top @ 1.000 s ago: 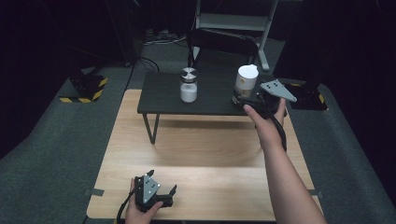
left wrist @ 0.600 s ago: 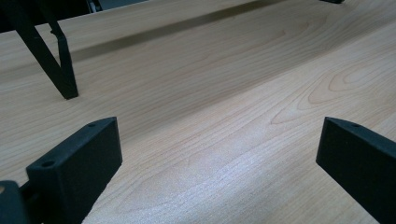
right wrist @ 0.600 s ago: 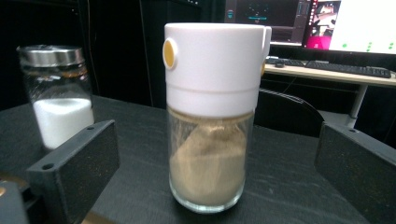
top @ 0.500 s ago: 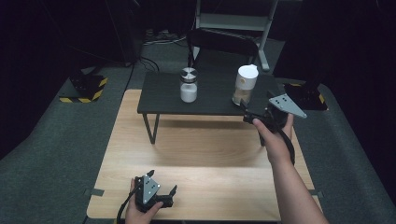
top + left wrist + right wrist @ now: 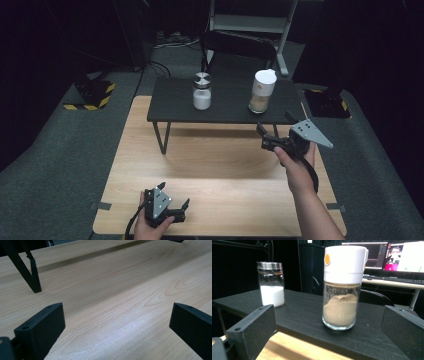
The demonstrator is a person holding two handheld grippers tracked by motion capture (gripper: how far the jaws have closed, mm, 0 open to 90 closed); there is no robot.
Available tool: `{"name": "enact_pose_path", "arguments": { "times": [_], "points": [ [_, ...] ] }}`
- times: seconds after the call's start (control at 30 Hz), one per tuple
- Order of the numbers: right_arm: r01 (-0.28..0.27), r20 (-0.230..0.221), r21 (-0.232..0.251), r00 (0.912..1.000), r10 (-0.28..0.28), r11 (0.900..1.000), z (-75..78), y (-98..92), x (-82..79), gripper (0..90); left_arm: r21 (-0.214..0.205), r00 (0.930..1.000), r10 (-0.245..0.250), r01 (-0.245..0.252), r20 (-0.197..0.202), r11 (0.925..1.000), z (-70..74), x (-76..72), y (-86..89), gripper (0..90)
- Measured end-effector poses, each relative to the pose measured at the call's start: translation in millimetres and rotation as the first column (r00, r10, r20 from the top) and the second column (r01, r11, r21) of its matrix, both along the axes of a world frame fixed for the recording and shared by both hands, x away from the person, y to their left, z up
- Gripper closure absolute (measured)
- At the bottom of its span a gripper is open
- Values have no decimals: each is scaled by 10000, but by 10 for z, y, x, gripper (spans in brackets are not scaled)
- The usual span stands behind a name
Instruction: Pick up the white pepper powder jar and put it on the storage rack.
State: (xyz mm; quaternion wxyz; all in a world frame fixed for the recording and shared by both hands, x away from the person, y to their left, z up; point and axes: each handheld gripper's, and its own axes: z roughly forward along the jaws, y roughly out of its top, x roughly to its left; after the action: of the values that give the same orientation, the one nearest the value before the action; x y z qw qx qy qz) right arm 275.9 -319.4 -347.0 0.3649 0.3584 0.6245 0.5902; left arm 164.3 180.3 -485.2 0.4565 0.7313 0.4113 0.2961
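Note:
A glass jar with a white cap (image 5: 262, 91) (image 5: 342, 300), holding tan powder, stands upright at the right of a low black shelf (image 5: 230, 107) (image 5: 297, 315). A silver-lidded jar (image 5: 201, 92) (image 5: 271, 285) of white powder stands to its left. My right gripper (image 5: 274, 126) (image 5: 328, 323) hangs open in front of the shelf's right edge, a short way from the capped jar, with nothing between its jaws. Down by the near table edge, my left gripper (image 5: 175, 197) (image 5: 115, 320) rests open over bare wood.
The shelf stands on thin black legs (image 5: 32, 277) at the back of a light wooden table (image 5: 220, 170). A dark chair (image 5: 237, 47) and a metal frame are behind it. Monitors (image 5: 404, 256) glow on a desk beyond. Grey floor mats surround the table.
My right gripper has drawn back from the white-capped jar toward the person and lower, leaving the jar standing on the shelf. The left gripper has stayed put.

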Motion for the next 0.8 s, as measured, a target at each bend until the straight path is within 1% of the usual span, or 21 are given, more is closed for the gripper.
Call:
{"name": "enact_pose_path", "arguments": {
  "times": [0.03,0.07,0.13,0.2,0.23,0.3,0.53,0.63,0.67,0.8],
  "points": [
    [0,0,0,10000,0,10000,0,0,0,1,0,10000,0,0,0,10000,0,0,0,7],
    [-25,0,6,10000,25,10000,-36,-10,-44,1,-6,10000,3,-3,0,10000,0,0,1,7],
    [-70,-22,9,10000,70,10000,-70,-24,-81,1,-20,10000,-21,21,2,10000,-1,0,7,7],
    [-88,-26,28,10000,88,10000,-85,-28,-96,1,-19,10000,-19,19,-4,10000,0,0,7,7],
    [-131,28,-40,9999,131,9999,-127,-41,-145,1,-23,10000,-25,25,0,10000,-1,0,8,7],
    [-163,37,-33,9999,164,9999,-167,-56,-185,1,-21,10000,-31,31,1,10000,-1,-1,9,7],
    [-201,-11,-24,9998,201,9998,-299,-124,-310,1,-114,10000,-22,22,1,9999,-8,1,21,7],
    [-202,-4,-107,9998,202,9997,-341,-140,-344,1,-122,10000,-29,29,19,9999,-11,-1,23,7],
    [-181,-30,-158,9998,181,9997,-402,-161,-389,1,-111,10000,-45,45,40,9999,-12,-4,22,7],
    [-175,-148,-189,9997,172,9997,-493,-201,-448,1,-98,10000,-71,71,60,9999,-14,-6,23,7]
  ]
}}
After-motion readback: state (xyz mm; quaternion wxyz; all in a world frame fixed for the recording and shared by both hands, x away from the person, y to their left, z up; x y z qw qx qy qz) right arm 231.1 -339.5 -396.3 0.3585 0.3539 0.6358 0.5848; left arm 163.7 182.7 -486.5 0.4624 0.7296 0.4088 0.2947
